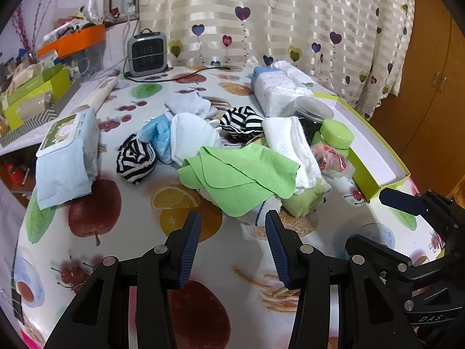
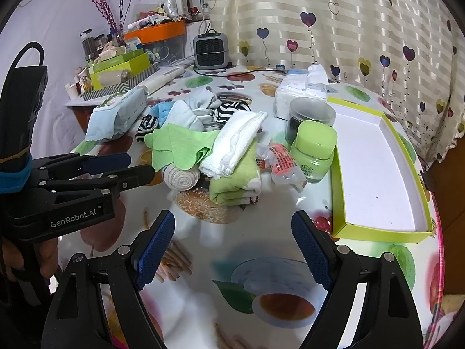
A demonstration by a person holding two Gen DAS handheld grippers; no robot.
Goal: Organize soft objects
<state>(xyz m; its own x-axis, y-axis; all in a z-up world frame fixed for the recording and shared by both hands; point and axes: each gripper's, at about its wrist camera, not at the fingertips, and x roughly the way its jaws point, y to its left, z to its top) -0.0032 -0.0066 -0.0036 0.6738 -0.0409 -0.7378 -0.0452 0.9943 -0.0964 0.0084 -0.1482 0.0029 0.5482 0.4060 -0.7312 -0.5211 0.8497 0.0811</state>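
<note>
A heap of soft things lies mid-table: a green cloth (image 1: pixel 241 174) (image 2: pixel 180 145), a folded white towel (image 1: pixel 290 142) (image 2: pixel 235 142), a folded green towel (image 2: pixel 235 183), a rolled sock (image 2: pixel 181 176), striped socks (image 1: pixel 135 160), a blue mask (image 1: pixel 158 136) and white socks (image 1: pixel 191 136). An empty green-rimmed box (image 2: pixel 375 168) (image 1: pixel 375 157) sits to the right. My left gripper (image 1: pixel 232 247) is open and empty just in front of the green cloth; it also shows in the right wrist view (image 2: pixel 133 165). My right gripper (image 2: pixel 232 250) is open and empty, short of the pile.
A wipes pack (image 1: pixel 66 157) lies left of the heap. A tissue pack (image 1: pixel 279 90), a dark jar (image 2: pixel 311 116), a green-lidded jar (image 2: pixel 314 151) and a plastic packet (image 2: pixel 284 165) stand by the box. A small heater (image 1: pixel 147 53) and cluttered boxes (image 1: pixel 37 93) are at the back.
</note>
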